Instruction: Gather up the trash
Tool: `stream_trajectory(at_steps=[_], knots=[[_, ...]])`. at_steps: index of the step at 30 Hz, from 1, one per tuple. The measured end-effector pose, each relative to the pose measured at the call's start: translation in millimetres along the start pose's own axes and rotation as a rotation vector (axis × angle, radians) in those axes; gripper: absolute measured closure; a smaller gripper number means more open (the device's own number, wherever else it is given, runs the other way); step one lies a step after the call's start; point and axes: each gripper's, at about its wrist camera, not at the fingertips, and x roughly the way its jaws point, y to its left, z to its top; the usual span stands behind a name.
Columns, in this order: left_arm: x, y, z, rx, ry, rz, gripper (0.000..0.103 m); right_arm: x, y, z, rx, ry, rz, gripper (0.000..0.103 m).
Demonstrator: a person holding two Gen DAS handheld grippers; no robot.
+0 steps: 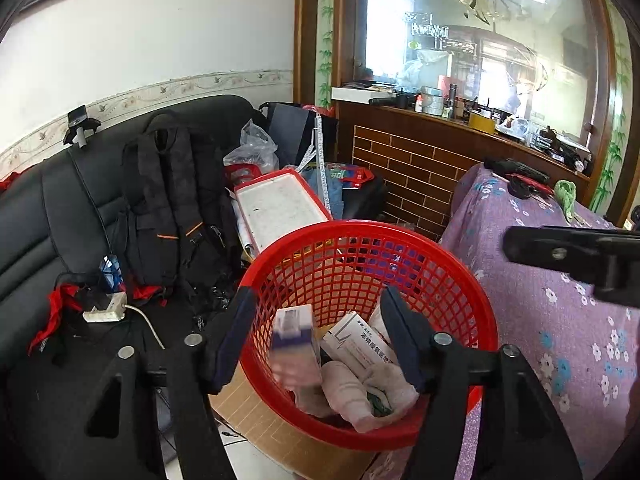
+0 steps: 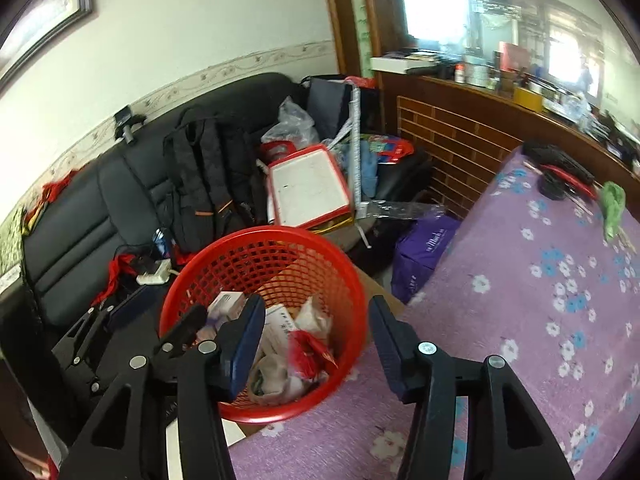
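Both tongs stand released above the basket: left gripper [image 1: 320, 334] and right gripper [image 2: 316, 340], jaws spread and empty. From left to right, a black sofa [image 1: 60, 200] and the red mesh basket [image 1: 400, 248] beside the purple floral cloth [image 2: 520, 300] hold white cartons, a bottle and a red wrapper. One blue-white box [image 1: 294, 346] is motion-blurred; lower contents are hidden.

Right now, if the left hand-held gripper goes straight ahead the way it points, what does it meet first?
Probably the blurred purple-and-white box between its open fingers, over the red plastic mesh basket. The left hand-held gripper is open; depth is unclear.
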Motion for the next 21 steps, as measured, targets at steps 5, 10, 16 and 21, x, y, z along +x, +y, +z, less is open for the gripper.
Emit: stream_trajectory(at_steps=[5,10,16,21], knots=[[-16.4,-7.0,-2.2,0.003,-0.051,0.020,0.024,-27.0,-17.2,-15.3,0.027,-0.035,-0.048,0.030],[-40.4,-21.0,-6.3,0.024,-0.124,0.076,0.007,-50.6,-19.7,-40.3,-0.016,-0.051,-0.183,0.015],[-68.6,-42.2,-21.1,0.062,-0.134,0.074,0.002,-83.2,-23.9,-81.0,-0.055,-0.072,-0.295,0.013],[-89.9,-63.3,-42.1,0.116,-0.126,0.110,0.000,-116.8,-30.3,-117.3,-0.058,-0.099,-0.359,0.009]])
